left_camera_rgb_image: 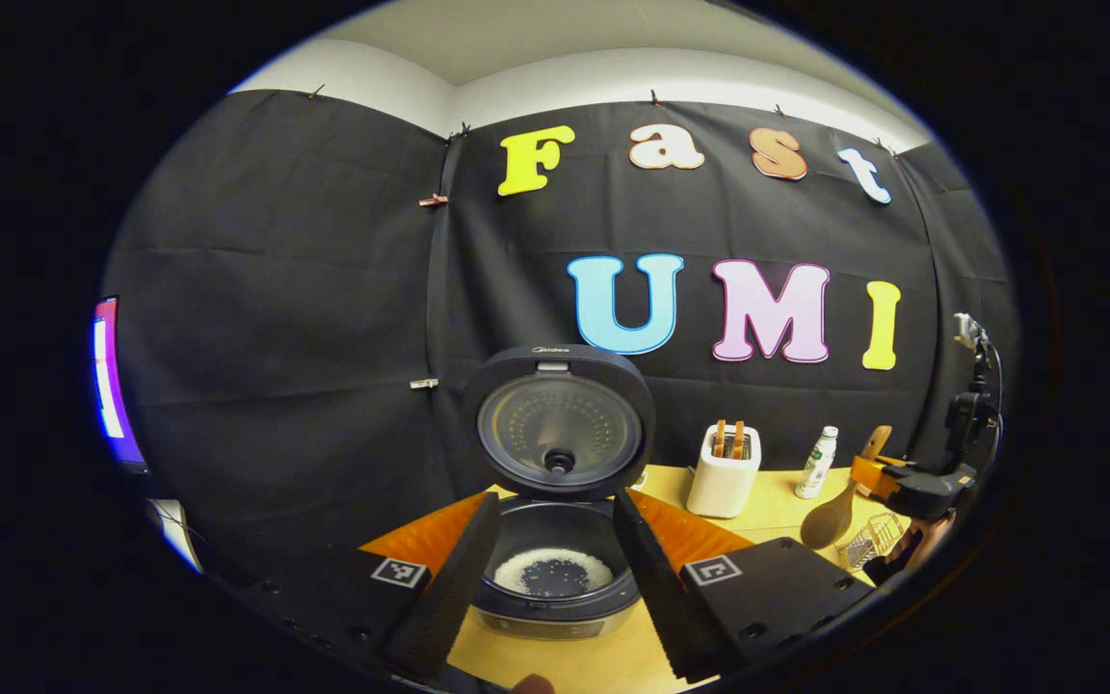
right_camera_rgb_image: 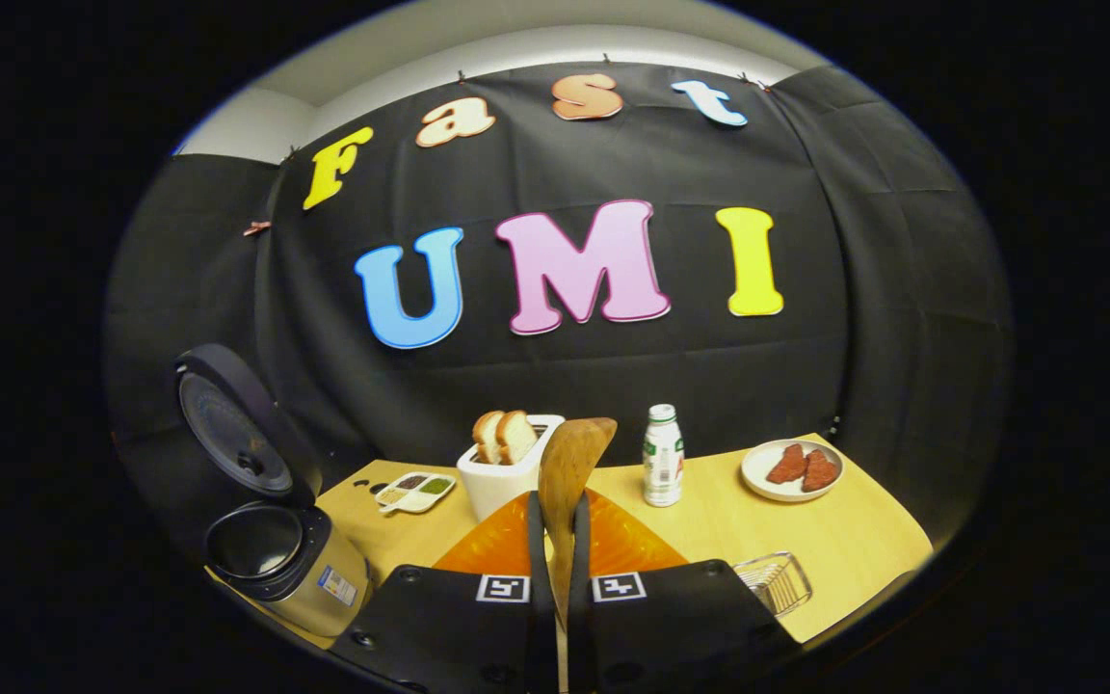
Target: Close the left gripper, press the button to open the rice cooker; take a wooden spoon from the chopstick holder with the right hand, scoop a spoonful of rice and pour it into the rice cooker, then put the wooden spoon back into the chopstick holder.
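Observation:
The rice cooker (left_camera_rgb_image: 555, 602) stands open just ahead of my left gripper (left_camera_rgb_image: 558, 499). Its round lid (left_camera_rgb_image: 560, 424) is tipped up and white rice (left_camera_rgb_image: 526, 573) lies in the pot. The left fingers (left_camera_rgb_image: 463, 578) are spread wide on either side of the pot, with nothing between them. My right gripper (right_camera_rgb_image: 558, 501) is shut on the handle of the wooden spoon (right_camera_rgb_image: 569, 463), whose bowl points up and forward. In the left gripper view that gripper (left_camera_rgb_image: 871, 474) holds the spoon (left_camera_rgb_image: 827, 520) bowl-down above the wire chopstick holder (left_camera_rgb_image: 868, 545). The cooker (right_camera_rgb_image: 271, 554) stands at the left of the right gripper view.
A white toaster (right_camera_rgb_image: 492, 492) with bread slices, a small bottle (right_camera_rgb_image: 662, 455), a plate (right_camera_rgb_image: 757, 482) of red pieces and a divided sauce dish (right_camera_rgb_image: 415, 492) stand on the wooden table (right_camera_rgb_image: 834, 549). An orange mat (right_camera_rgb_image: 613, 545) lies ahead of the spoon, and the wire holder (right_camera_rgb_image: 775, 581) is near right.

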`<action>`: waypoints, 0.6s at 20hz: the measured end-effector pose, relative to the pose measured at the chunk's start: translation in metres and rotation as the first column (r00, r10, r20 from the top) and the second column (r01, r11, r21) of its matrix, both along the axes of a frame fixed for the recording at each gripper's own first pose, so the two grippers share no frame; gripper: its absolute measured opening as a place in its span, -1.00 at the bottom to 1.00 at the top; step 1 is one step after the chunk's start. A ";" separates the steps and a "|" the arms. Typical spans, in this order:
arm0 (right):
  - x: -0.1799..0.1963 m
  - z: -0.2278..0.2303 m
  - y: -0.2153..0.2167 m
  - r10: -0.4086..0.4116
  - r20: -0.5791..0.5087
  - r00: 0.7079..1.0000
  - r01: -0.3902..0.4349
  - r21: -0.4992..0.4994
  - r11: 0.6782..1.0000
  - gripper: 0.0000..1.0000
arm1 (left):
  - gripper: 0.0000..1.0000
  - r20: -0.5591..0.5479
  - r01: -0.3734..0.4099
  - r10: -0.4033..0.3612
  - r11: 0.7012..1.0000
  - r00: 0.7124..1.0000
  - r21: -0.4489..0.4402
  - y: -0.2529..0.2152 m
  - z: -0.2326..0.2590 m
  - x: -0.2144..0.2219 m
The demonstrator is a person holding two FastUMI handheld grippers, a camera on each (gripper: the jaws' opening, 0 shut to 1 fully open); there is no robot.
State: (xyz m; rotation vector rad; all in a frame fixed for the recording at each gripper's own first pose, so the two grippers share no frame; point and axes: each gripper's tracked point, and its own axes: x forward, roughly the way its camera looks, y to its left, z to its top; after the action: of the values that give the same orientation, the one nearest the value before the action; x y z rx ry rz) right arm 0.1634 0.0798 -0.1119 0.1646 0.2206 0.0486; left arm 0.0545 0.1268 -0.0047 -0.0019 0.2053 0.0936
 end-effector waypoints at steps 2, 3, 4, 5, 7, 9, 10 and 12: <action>-0.001 -0.017 0.020 0.015 -0.027 1.000 -0.015 0.002 1.000 -0.82 | 0.65 -0.002 -0.005 0.005 1.000 1.000 0.011 0.013 -0.001 0.002; -0.002 -0.027 0.029 0.020 -0.045 0.999 -0.020 0.000 1.000 -0.82 | 0.65 -0.008 -0.006 0.006 1.000 1.000 0.010 0.018 -0.002 0.003; -0.002 -0.037 0.039 0.028 -0.066 0.997 -0.028 0.006 1.000 -0.82 | 0.64 -0.021 -0.010 0.010 1.000 1.000 0.008 0.023 -0.008 0.004; -0.003 -0.045 0.048 0.037 -0.086 0.996 -0.036 0.010 0.999 -0.82 | 0.65 -0.028 -0.012 0.012 1.000 1.000 0.003 0.027 -0.010 0.004; -0.007 -0.061 0.060 0.043 -0.121 0.992 -0.041 0.015 0.999 -0.82 | 0.65 -0.027 -0.014 0.014 1.000 1.000 0.002 0.035 -0.011 0.006; -0.012 -0.075 0.070 0.046 -0.158 0.986 -0.042 0.026 0.999 -0.82 | 0.65 -0.031 -0.013 0.014 1.000 0.999 0.012 0.042 -0.014 0.008; -0.016 -0.081 0.076 0.050 -0.176 0.983 -0.044 0.039 0.998 -0.82 | 0.65 -0.034 -0.013 0.014 1.000 0.999 0.009 0.045 -0.016 0.009; -0.022 -0.079 0.081 0.040 -0.183 0.982 -0.030 0.053 0.998 -0.82 | 0.65 -0.038 -0.012 0.012 1.000 0.999 0.000 0.048 -0.018 0.009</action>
State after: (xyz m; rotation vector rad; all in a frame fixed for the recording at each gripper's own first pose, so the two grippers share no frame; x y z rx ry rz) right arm 0.1417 0.1610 -0.1911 0.2156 0.4073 0.0741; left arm 0.0638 0.1747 -0.0224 -0.0020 0.2437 0.1051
